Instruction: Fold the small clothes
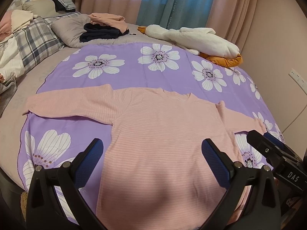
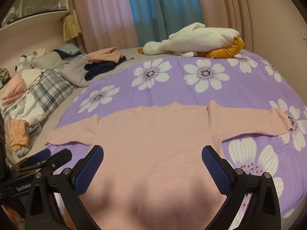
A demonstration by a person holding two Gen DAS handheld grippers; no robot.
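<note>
A pink striped long-sleeved top (image 1: 165,134) lies flat on a purple flowered sheet (image 1: 134,72), both sleeves spread out sideways. It also shows in the right wrist view (image 2: 153,140). My left gripper (image 1: 152,147) is open and empty, held above the lower body of the top. My right gripper (image 2: 152,153) is open and empty above the same part. The right gripper shows at the right edge of the left wrist view (image 1: 268,145), and the left gripper at the left edge of the right wrist view (image 2: 49,157).
A stack of folded clothes (image 1: 107,28), pink on dark navy, sits at the back of the bed. A white plush goose (image 1: 193,38) lies at the back right. Plaid bedding with loose clothes (image 2: 25,95) is on the left. Curtains (image 1: 157,2) hang behind.
</note>
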